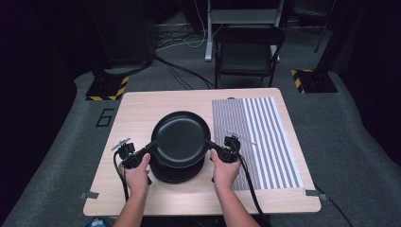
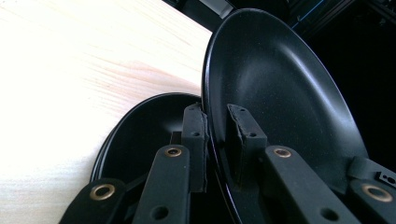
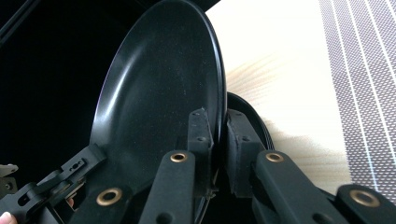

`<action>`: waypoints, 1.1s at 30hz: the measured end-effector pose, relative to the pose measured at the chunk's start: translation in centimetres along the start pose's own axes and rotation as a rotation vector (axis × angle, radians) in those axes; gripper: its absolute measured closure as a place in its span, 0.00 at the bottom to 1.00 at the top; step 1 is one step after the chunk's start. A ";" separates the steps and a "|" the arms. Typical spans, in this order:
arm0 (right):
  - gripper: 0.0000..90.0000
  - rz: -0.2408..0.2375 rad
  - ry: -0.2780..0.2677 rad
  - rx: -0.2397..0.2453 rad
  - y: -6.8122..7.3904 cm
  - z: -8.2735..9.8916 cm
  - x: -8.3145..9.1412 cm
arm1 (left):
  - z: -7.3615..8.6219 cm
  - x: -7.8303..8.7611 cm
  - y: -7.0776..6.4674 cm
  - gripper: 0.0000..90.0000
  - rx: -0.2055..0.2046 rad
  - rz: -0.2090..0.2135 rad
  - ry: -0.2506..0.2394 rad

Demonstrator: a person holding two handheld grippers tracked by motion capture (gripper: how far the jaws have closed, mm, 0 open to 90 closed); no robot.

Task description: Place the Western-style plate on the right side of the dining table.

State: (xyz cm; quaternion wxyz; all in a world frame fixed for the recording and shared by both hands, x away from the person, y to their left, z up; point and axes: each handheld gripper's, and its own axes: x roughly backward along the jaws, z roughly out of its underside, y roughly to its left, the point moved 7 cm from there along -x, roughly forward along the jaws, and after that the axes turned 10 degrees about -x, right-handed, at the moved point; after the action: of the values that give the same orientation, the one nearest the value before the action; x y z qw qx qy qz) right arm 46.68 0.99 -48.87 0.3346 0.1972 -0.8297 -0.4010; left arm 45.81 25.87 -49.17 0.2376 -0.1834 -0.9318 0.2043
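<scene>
- We read one marking: a figure "6" [image 1: 105, 117], outlined in dark tape on the grey floor [image 1: 61, 142] just left of the table's far-left corner.
- We found no legible text, label or brand on any other item in the three views.

Two bare forearms are showing with no sleeves, each hand carrying a black gripper. The left gripper [image 1: 142, 153] and right gripper [image 1: 218, 149] are each trailing a black cable toward the tabletop's [image 1: 142, 106] near edge and wearing a small grey plate on top. Up close, each pair of flat black jaws is showing brass-ringed pivot holes, small screw holes and worn, ragged pad edges.
</scene>
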 end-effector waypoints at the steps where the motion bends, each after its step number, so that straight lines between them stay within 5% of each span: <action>1: 0.91 -0.001 -0.001 -0.002 0.0 -0.1 0.1 | 0.0 0.0 -0.1 0.87 0.001 0.002 0.000; 33: 0.91 0.008 -0.084 -0.025 -1.3 -2.6 3.1 | -1.0 -2.6 -3.8 0.88 -0.035 0.076 0.013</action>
State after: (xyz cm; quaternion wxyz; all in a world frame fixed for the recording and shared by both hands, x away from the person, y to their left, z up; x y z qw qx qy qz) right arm 46.41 -3.04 -47.49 0.3035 0.1729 -0.8387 -0.4178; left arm 47.47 21.80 -47.54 0.2324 -0.2241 -0.9260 0.1956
